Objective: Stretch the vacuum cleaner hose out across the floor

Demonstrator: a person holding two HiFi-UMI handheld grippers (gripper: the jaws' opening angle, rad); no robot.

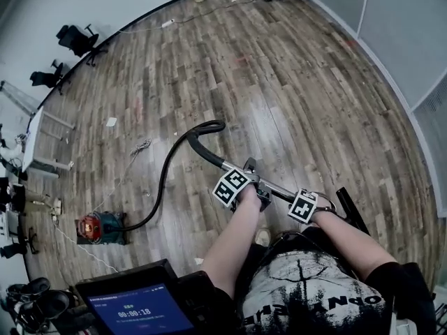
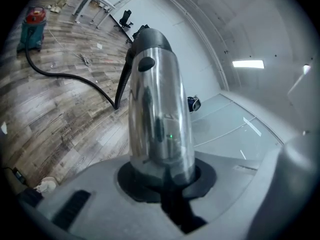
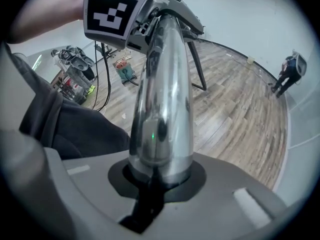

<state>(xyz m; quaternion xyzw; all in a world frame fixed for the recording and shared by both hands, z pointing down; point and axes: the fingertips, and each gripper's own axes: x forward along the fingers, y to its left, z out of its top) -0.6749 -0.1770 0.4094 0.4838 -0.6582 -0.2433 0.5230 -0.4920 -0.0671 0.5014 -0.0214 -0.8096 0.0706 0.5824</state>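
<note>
Keep left gripper (image 1: 260, 194) and right gripper (image 1: 320, 205) clenched on chrome wand (image 1: 279, 190). Avoid jerking hose (image 1: 163, 181) taut: may topple far-left canister (image 1: 103, 227) or slip along smooth metal.

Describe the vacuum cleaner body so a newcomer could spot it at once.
On the wood floor, look at the head view's lower left. The vacuum cleaner is the small canister, red top over teal body, where the black hose ends.

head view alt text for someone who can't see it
The left gripper and right gripper clamp a metal wand above a wood floor. Its black hose curves left to a red and teal vacuum cleaner.
</note>
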